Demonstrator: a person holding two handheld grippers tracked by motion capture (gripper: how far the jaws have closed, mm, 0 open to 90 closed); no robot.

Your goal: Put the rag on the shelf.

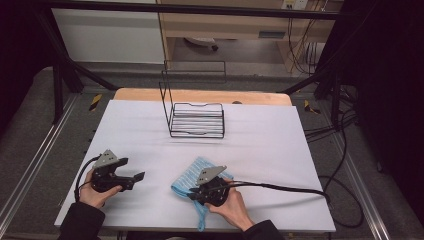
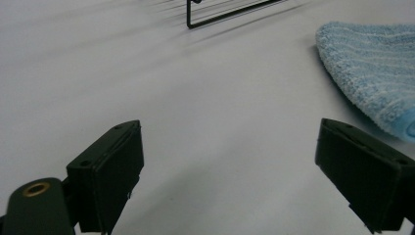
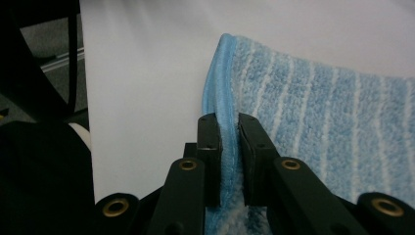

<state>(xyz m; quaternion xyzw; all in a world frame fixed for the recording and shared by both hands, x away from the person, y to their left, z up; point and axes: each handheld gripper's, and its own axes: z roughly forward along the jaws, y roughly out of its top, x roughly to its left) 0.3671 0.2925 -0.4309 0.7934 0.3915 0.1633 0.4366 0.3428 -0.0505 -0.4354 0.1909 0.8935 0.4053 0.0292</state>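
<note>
A light blue striped towel (image 1: 189, 176) lies folded on the white table near the front edge, right of centre. My right gripper (image 1: 196, 194) rests over it, and in the right gripper view its jaws are shut on the towel's (image 3: 313, 122) bound edge, which runs up between the two black fingers (image 3: 209, 142). My left gripper (image 1: 139, 176) sits on the table to the left of the towel, held in a hand. In the left gripper view its jaws stand wide apart with bare table between them, and the towel (image 2: 372, 73) lies off to the right.
A black wire rack (image 1: 196, 117) with a tall handle stands at the back middle of the white table (image 1: 260, 145). A black cable (image 1: 280, 188) trails right from the right gripper. The table's front edge runs just behind the hands.
</note>
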